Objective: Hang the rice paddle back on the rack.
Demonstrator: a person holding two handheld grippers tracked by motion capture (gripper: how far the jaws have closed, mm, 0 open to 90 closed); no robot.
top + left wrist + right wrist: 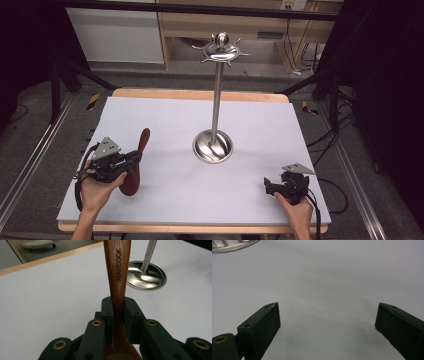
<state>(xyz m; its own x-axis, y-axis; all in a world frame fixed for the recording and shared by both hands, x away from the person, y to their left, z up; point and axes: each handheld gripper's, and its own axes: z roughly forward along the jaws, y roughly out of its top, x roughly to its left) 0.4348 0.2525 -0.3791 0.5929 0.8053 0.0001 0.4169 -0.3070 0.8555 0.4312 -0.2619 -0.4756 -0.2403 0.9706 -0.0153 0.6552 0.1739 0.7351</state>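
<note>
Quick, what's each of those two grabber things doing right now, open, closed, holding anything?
Left gripper: jaws shut on the wooden spoon, gripping its handle.
Right gripper: jaws wide open, holding nothing, over the white table.

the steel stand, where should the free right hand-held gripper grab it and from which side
Grip the thin upright pole, coming in level from the right with the right hand-held gripper, whose jaws stand wide open. The round base looks too broad and flat, and the hooked top is awkward.
</note>
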